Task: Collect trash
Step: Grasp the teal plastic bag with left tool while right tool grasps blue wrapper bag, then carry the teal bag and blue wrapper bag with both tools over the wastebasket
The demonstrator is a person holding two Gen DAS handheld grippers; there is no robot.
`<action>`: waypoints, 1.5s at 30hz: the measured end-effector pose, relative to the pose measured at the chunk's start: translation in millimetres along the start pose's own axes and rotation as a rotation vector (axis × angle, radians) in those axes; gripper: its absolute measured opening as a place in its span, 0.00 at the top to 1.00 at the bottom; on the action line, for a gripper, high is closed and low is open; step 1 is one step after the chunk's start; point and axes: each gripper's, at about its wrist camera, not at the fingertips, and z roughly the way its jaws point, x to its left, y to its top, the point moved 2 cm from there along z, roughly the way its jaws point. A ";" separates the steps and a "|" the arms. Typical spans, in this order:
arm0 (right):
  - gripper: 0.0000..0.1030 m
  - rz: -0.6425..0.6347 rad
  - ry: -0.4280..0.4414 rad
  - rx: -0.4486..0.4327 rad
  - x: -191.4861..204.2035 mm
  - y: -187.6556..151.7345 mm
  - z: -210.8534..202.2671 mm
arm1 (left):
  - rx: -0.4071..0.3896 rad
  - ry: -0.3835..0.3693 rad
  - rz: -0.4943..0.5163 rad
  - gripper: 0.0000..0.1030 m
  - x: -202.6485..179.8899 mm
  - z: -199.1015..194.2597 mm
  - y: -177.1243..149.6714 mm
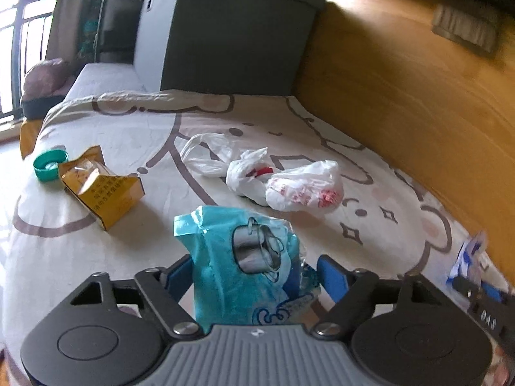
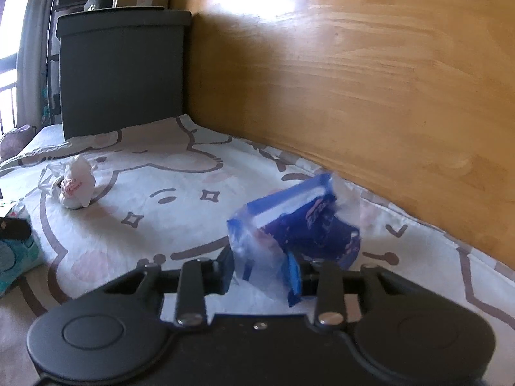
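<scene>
1. The left tongs (image 1: 254, 273) stand wide around a teal plastic bag (image 1: 238, 263) on the bed (image 1: 96, 257).
2. The right tongs (image 2: 262, 271) grip a blue wrapper (image 2: 289, 225) above the bed, near the wooden board (image 2: 354, 80).

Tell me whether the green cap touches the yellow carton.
Cannot tell. In the left wrist view the green cap sits right behind the yellow carton, which overlaps its edge and hides any contact or gap.

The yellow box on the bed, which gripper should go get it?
Probably the left gripper. The yellow box lies on its side of the bed sheet, beside the green cap. It is out of the right gripper's view. Both grippers already hold bags, though.
</scene>
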 end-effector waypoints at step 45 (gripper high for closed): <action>0.81 -0.100 0.268 0.023 109.2 28.0 -143.0 | -0.059 0.054 0.124 0.47 55.6 -172.9 -18.8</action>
